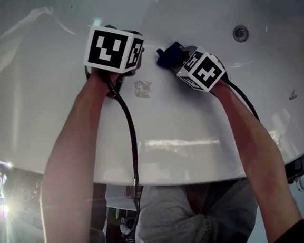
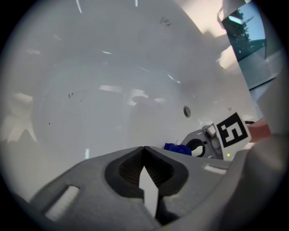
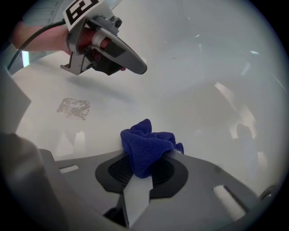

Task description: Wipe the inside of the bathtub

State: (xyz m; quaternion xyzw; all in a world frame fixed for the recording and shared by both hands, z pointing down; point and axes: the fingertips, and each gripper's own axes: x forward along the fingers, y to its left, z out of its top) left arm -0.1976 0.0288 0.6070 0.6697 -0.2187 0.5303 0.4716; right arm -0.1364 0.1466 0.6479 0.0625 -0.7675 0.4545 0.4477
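A white bathtub (image 1: 46, 117) fills the head view, and both arms reach over its near rim. My right gripper (image 1: 174, 58) is shut on a bunched blue cloth (image 3: 146, 151), seen in the head view as a blue cloth (image 1: 168, 54) held against the tub's inner wall. A grey smudge (image 1: 143, 88) marks the wall between the two grippers; the right gripper view shows that smudge (image 3: 73, 108) to the cloth's left. My left gripper (image 1: 135, 53) hangs just left of the cloth, jaws closed with nothing between them. The left gripper (image 3: 106, 45) appears above the smudge in the right gripper view.
A round metal overflow fitting (image 1: 240, 33) sits on the tub wall at upper right, also the fitting (image 2: 187, 111) in the left gripper view. A small dark speck (image 1: 292, 95) marks the wall at far right. Cables (image 1: 131, 141) trail from both grippers over the tub rim.
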